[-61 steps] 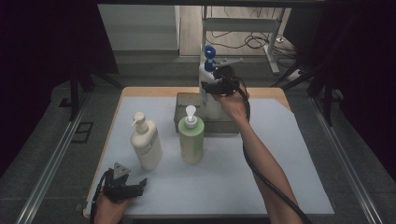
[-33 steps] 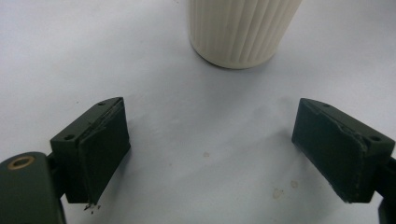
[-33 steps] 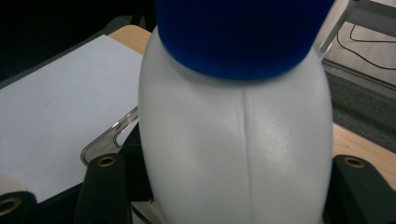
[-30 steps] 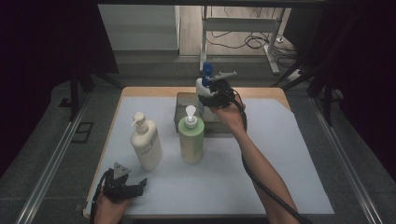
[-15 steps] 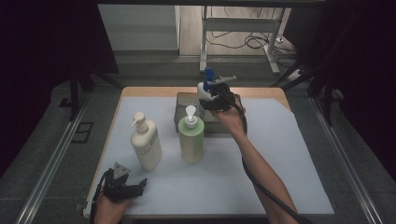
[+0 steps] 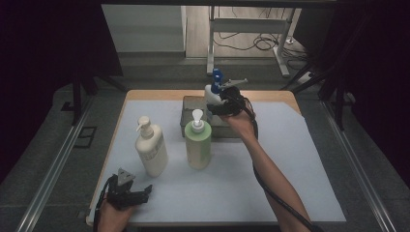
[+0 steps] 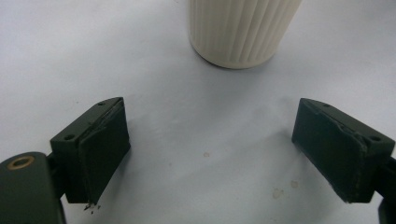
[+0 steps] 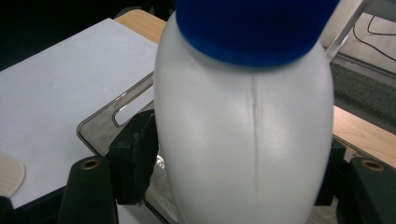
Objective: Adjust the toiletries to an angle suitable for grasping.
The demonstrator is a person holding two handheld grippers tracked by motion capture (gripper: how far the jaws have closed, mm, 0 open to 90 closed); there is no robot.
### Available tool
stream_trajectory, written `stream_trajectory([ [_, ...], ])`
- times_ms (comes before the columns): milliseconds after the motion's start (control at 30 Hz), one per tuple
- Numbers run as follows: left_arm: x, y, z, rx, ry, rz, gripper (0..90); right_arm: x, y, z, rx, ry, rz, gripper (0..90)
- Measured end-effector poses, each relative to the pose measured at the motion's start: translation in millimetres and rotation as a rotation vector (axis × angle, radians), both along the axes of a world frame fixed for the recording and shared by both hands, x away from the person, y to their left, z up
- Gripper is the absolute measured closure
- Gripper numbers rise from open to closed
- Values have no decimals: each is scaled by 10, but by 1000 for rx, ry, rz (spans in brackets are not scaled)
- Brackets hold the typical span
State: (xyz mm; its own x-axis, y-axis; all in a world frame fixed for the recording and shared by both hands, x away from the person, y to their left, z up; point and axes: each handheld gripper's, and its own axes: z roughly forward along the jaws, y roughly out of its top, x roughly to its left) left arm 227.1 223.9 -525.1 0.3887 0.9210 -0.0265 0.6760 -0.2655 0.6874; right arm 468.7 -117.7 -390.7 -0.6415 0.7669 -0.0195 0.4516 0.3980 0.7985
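Upright blue-capped white bottle (image 6: 212, 94) in tray (image 6: 188, 104)

A wooden table (image 6: 145, 94) carries a pale sheet (image 6: 300, 159) that covers nearly all of it, leaving a bare strip along the far edge. On the sheet, a grey tray (image 6: 189, 118) sits near the far edge at the middle. A cream bottle (image 6: 151, 147) stands toward the left edge, a green bottle (image 6: 198, 142) just in front of the tray.
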Motion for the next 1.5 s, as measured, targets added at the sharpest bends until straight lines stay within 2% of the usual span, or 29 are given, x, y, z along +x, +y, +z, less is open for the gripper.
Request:
stream_trajectory([
  [333, -1, 0, -1, 0, -1, 0, 109, -118, -122, 13, 27, -5, 13, 324],
  [533, -1, -1, -1, 0, -1, 0, 109, -195, -237, -11, 54, 19, 24, 360],
  [700, -1, -1, 0, 1, 0, 0, 109, -254, -321, -27, 58, 32, 28, 445],
  [733, -1, -2, -1, -1, 0, 1, 109, -279, -374, -37, 58, 31, 33, 516],
  [833, -1, -1, 0, 1, 0, 0, 109, -295, -428, -54, 63, 36, 37, 547],
  [867, -1, -1, 0, 1, 0, 0, 109, -307, -484, -76, 70, 45, 38, 601],
  [967, -1, -2, 0, 0, 2, 1, 109, -308, -558, -118, 77, 53, 32, 669],
  [1167, -1, -1, 0, 1, 0, 0, 109, -261, -594, -185, 50, 55, 2, 826],
  [1333, -1, -2, -1, 0, 0, 1, 109, -161, -561, -273, 23, 68, -31, 895],
  [1500, -1, 0, 0, 1, 0, 0, 110, -35, -534, -377, 21, 89, -58, 899],
])
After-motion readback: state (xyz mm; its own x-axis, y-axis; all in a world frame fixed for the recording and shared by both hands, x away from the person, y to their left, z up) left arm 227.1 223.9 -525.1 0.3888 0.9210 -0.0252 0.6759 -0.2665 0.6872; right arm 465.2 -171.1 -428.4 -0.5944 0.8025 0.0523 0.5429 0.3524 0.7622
